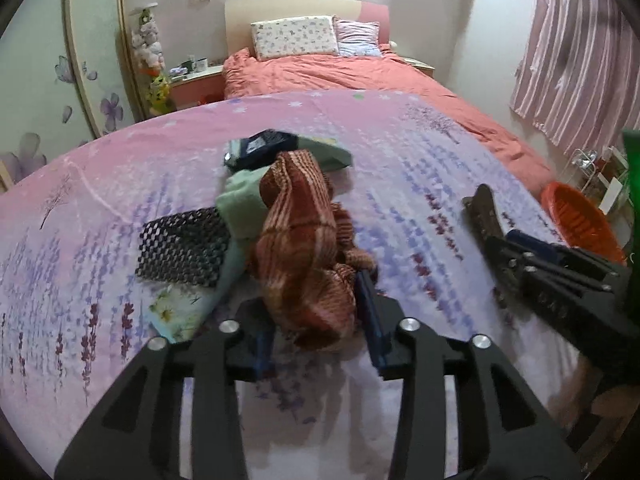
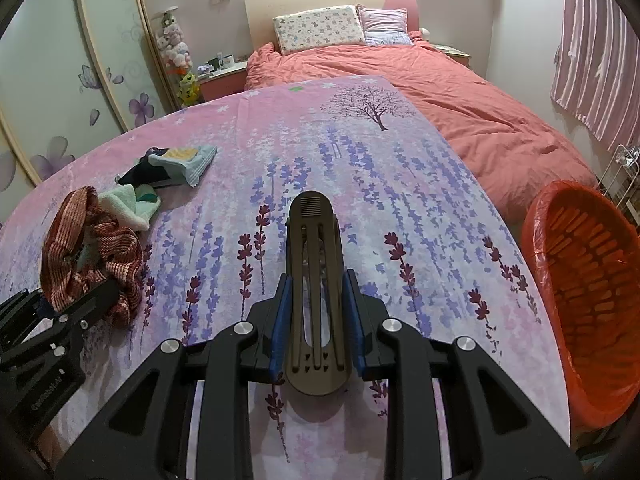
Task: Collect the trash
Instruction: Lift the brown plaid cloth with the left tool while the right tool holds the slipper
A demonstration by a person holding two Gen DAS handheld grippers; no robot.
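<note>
We are working over a table covered with a lavender-print cloth. The left gripper is gripping a red-brown striped cloth, its jaws clamped on the lower folds near the table's near edge; the rest of the cloth is draping over the pile behind it. The right gripper is holding a brown flat clip-like piece, its jaws pressed against both sides of that piece over the middle of the near edge.

Risks, as we are judging them: the striped cloth is lying against a pale green towel and beside a black mesh mat, so lifting could drag either one along. The grip is taking only a fold, so the cloth could slip free. The long brown piece is held only along its rear part and could pivot.

The orange basket, lined with a red bag, is standing just off the table's right edge. We are seeing nothing inside it.
</note>
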